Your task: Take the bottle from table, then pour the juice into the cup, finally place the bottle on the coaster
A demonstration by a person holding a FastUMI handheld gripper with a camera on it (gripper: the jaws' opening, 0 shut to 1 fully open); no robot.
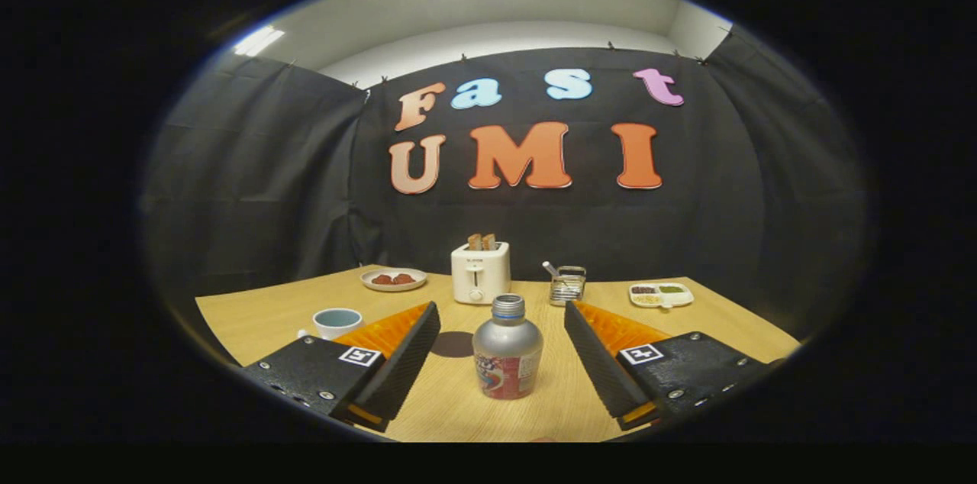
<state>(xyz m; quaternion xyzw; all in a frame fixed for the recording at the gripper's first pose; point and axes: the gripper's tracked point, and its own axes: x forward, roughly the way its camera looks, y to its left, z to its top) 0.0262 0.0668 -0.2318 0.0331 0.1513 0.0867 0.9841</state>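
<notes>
Table (pixel 267 316) bare around bottle (pixel 507 350) between spread gripper (pixel 502 316) fingers

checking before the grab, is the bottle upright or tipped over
Upright: the bottle stands on its base on the table, neck up, between the open gripper fingers, touching neither.

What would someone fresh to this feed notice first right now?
First the silver bottle, upright on the wooden table between the fingers of the open tool, neither finger touching it. Next, the dark round coaster just beyond the bottle, with the pale cup past the left finger. Farther back, a white toaster with toast in its slots stands against the booth wall.
</notes>
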